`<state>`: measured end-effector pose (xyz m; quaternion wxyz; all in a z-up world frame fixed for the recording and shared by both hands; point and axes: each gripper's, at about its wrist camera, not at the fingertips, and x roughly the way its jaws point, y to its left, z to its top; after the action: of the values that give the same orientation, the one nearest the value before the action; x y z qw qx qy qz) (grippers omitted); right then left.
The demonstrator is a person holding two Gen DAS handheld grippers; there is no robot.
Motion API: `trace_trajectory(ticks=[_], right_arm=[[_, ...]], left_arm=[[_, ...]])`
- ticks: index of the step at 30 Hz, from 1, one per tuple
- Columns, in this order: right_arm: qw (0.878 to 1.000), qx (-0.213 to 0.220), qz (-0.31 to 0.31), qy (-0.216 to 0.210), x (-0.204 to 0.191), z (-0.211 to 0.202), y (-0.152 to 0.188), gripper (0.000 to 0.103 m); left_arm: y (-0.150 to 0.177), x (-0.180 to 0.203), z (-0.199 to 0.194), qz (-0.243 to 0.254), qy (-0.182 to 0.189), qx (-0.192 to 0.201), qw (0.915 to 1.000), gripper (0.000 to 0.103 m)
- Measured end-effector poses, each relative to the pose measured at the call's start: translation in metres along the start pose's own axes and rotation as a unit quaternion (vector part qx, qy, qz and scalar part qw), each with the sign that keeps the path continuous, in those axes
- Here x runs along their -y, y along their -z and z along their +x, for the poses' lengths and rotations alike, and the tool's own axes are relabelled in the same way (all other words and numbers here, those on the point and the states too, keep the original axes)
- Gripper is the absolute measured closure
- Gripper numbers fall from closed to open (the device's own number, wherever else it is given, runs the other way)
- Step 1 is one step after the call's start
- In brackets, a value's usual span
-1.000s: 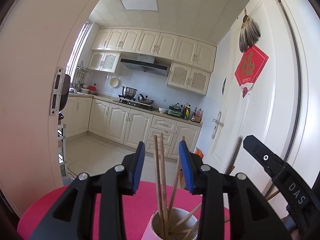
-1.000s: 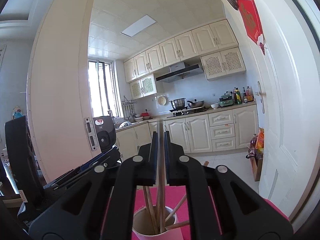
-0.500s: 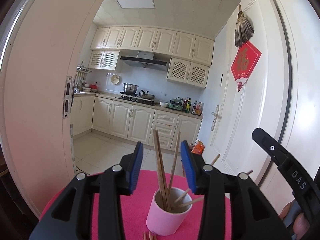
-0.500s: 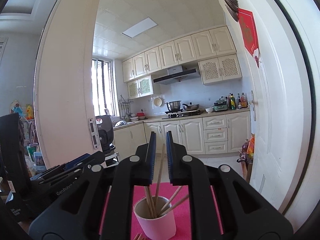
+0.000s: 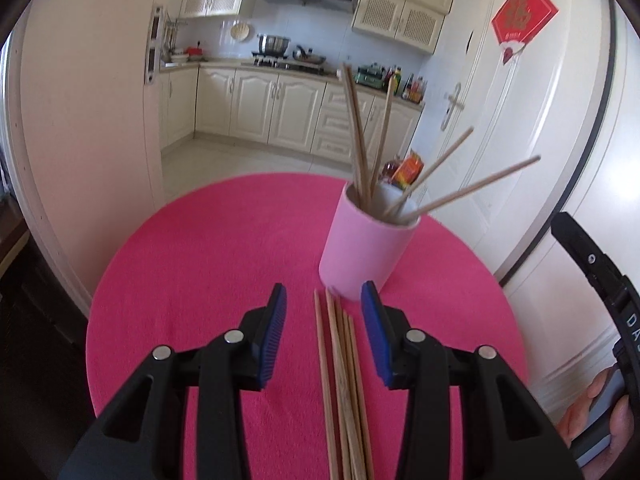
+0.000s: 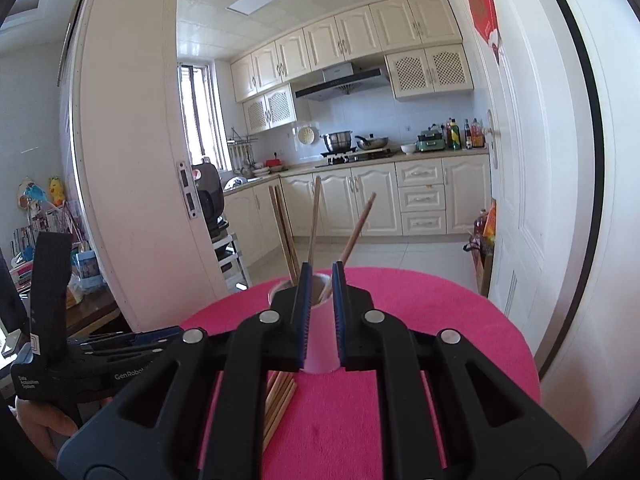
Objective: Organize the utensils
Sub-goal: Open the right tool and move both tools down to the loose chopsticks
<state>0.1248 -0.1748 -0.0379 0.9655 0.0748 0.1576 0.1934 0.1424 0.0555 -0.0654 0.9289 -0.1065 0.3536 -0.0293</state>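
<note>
A pink cup [image 5: 366, 250] stands on a round pink table [image 5: 208, 248] and holds several wooden chopsticks [image 5: 358, 140] that lean apart. More loose chopsticks [image 5: 342, 380] lie flat on the table in front of the cup. My left gripper [image 5: 322, 308] is open and empty, with its jaws on either side of the loose chopsticks, above them. My right gripper [image 6: 320, 280] is open by a narrow gap and empty; the cup [image 6: 318, 352] shows between its jaws, and the loose chopsticks [image 6: 278, 400] lie below it.
A white door [image 5: 540, 120] stands close on the right of the table, and a door frame [image 5: 80, 120] on the left. The kitchen floor and cabinets [image 5: 280, 108] lie beyond. The other gripper's body [image 6: 80, 352] shows at the left in the right wrist view.
Both grippers have pulled back and tipped downward, away from the cup. The right gripper let go of a chopstick, which now stands in the cup. The loose chopsticks on the table have come into view.
</note>
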Motion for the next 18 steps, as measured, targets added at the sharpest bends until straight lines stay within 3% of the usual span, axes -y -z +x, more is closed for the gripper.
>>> trace_trajectory(ticks=[3,6,18], right_arm=[[0.999,-0.037,0.011,-0.008,-0.001,0.006,0.014,0.091],[0.997,-0.072,0.022,-0.015,0.0,0.013,0.026,0.09],[0.99,-0.132,0.041,-0.019,0.009,0.025,0.047,0.086]], left_arm=[[0.015,-0.006,0.022,-0.007,0.003,-0.073,0.9973,0.064],[0.029,-0.008,0.039,-0.003,-0.006,-0.121,0.9926,0.064],[0.047,-0.002,0.068,0.018,-0.04,-0.177,0.9832,0.064]])
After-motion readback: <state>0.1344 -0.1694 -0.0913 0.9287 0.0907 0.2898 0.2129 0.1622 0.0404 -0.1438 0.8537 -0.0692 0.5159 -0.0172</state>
